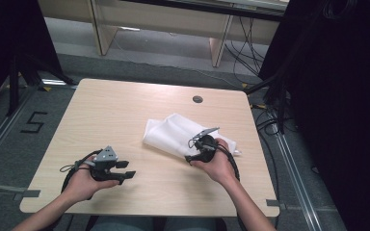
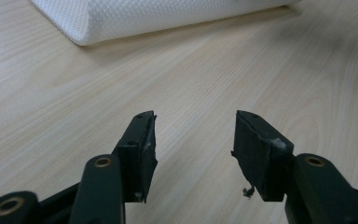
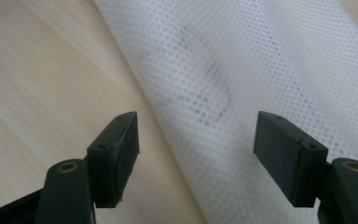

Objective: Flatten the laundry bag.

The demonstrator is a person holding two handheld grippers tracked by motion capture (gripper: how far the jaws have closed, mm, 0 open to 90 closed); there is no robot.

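Note:
A white mesh cloth (image 1: 173,132) lies folded on the right half of the wooden table (image 1: 106,115). My right gripper (image 1: 192,150) is open at the cloth's near edge, its jaws straddling the cloth (image 3: 242,79) edge just above it, nothing clamped. My left gripper (image 1: 127,169) rests open near the table's front left, pointing right toward the cloth (image 2: 158,18), with bare wood between its fingertips (image 2: 142,140).
A small round grommet (image 1: 197,99) sits near the table's far edge. Dark curtains and cables (image 1: 270,91) flank the right side; a tripod (image 1: 24,72) stands at the far left. Light wooden furniture legs (image 1: 103,33) stand behind the table.

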